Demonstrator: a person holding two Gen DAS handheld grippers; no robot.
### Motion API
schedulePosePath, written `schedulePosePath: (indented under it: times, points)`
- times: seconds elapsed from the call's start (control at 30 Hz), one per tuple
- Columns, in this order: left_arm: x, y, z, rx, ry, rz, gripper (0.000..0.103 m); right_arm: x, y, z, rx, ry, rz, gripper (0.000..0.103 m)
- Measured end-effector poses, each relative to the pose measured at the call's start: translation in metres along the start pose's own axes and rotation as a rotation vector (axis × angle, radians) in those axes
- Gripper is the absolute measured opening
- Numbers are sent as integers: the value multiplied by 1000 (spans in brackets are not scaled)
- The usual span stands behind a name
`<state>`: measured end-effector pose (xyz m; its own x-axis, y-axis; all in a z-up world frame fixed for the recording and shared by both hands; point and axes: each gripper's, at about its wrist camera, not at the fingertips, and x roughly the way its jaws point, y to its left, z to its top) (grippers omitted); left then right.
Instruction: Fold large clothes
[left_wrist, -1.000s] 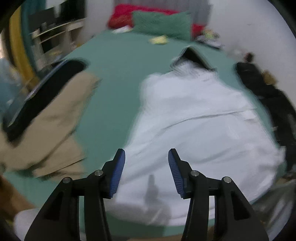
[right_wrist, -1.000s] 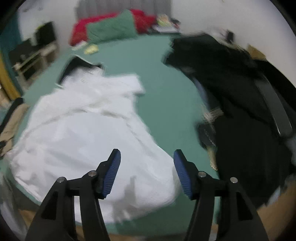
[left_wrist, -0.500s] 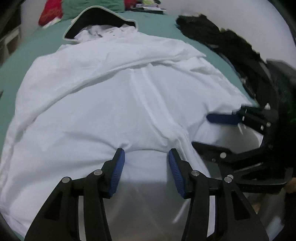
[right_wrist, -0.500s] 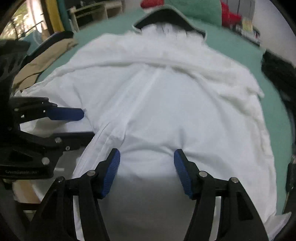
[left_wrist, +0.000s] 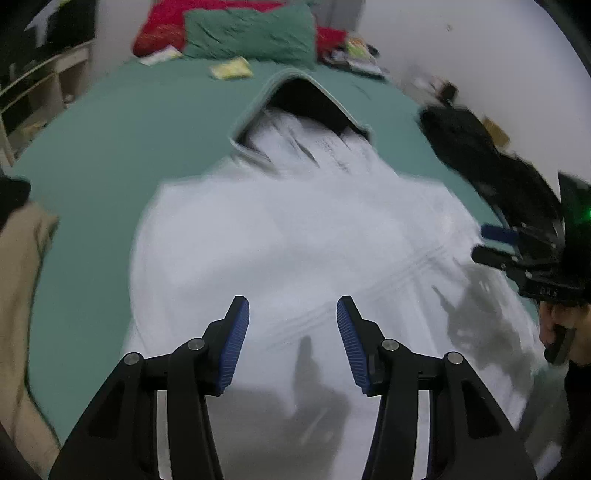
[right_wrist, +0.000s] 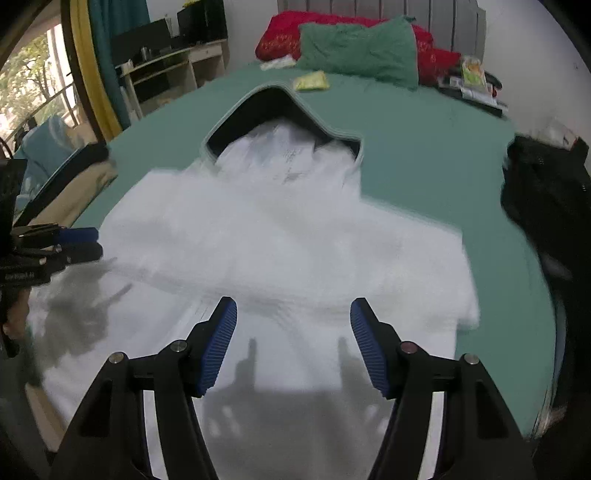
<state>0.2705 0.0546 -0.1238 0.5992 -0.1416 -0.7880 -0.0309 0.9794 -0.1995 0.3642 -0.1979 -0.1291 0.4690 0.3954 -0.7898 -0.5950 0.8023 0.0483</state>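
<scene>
Both your grippers have swung back over the white garment (left_wrist: 295, 251) on the green bed (left_wrist: 110, 147), its collar pointing toward the pillows (right_wrist: 354, 48). Left gripper (left_wrist: 292, 343) and right gripper (right_wrist: 293, 343) tilt downward, jaws apart, empty.

You face a bed (right_wrist: 424, 155) in a green sheet. A white garment (right_wrist: 280, 251) lies spread near you, black clothes (right_wrist: 546, 192) right, beige clothes (left_wrist: 22, 280) left, pillows (right_wrist: 354, 44) far.
</scene>
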Motion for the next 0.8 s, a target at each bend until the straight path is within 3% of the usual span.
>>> schedulePosePath:
  times: [0.2, 0.3, 0.37, 0.47, 0.53, 0.6, 0.73, 0.8]
  points:
    - [54, 37, 73, -84, -59, -11, 52, 60, -42, 73, 41, -39, 53, 63]
    - [85, 49, 106, -110, -52, -1, 52, 97, -63, 106, 84, -45, 68, 56]
    - [105, 53, 121, -102, -39, 53, 52, 126, -74, 123, 100, -16, 69, 55]
    - [135, 57, 134, -56, 15, 196, 52, 158, -85, 134, 106, 6, 35, 55]
    - [142, 60, 138, -37, 16, 237, 52, 168, -90, 135, 84, 6, 40, 5]
    - [144, 62, 140, -6, 4, 271, 52, 158, -91, 129, 52, -15, -44, 4]
    - [139, 68, 142, -20, 5, 159, 52, 125, -97, 97, 17, 12, -149, 4]
    - [126, 65, 140, -8, 4, 81, 53, 121, -108, 86, 35, 34, -138, 5]
